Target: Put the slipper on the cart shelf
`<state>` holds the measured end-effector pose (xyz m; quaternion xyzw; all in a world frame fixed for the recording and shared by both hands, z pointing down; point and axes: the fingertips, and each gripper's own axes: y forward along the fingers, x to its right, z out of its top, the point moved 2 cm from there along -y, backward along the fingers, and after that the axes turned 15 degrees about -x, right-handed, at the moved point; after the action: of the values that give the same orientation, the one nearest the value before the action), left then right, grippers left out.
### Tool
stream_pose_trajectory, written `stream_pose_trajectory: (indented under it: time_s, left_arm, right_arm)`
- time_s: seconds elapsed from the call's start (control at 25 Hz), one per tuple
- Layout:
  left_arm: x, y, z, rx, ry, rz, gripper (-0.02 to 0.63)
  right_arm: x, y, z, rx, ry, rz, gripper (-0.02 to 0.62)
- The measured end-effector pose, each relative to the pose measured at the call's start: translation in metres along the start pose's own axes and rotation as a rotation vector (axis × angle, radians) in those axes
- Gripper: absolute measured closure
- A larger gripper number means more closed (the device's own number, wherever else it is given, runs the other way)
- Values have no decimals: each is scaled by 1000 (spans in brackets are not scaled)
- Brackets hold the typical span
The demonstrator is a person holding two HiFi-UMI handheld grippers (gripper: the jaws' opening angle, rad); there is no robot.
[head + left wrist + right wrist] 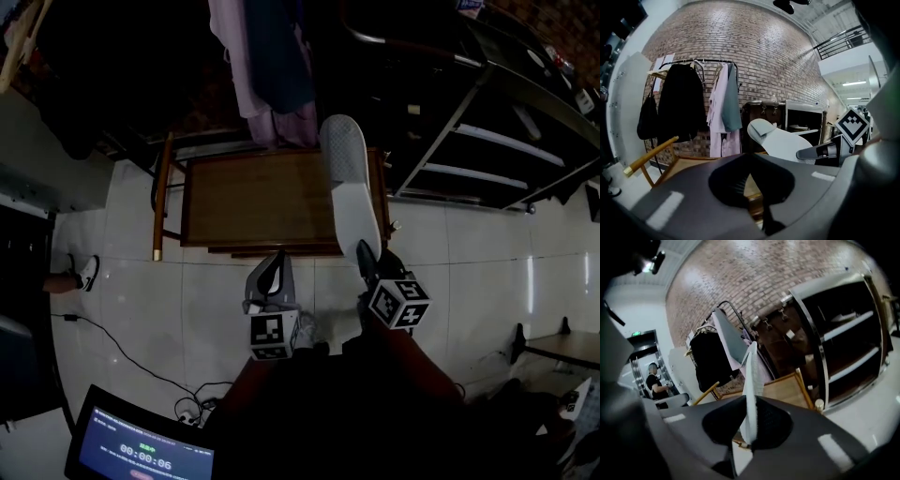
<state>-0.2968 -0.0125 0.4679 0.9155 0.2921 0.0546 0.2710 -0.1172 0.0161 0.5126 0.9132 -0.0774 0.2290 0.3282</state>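
Slipper (349,178), white, hangs over the right end of the wooden cart (244,202), its heel end clamped in the right gripper (366,253), which tilts slightly down toward the cart. Left gripper (276,262), jaws closed on nothing, points at the cart's near edge.

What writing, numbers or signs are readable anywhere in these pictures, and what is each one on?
"00:00:06": timer on the screen, bottom left of the head view.
Small green text above that timer: too small to read.
Green sign over the doorway, right gripper view: too blurred to read.
Sheets on the brick wall, left gripper view: unreadable.
Cubes: black-and-white patterns only, no words.
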Motion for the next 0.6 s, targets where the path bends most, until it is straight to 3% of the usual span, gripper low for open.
stream_pose_trajectory:
  time_s: [0.36,0.6]
  left_arm:
    - [18,-8,41,116,-30,-81,591]
    - [18,-19,53,150,-19,-73,591]
  right_arm:
    - [-33,-48,43,253,-265,-135,555]
    - [-61,-74,70,360,-401,-176,554]
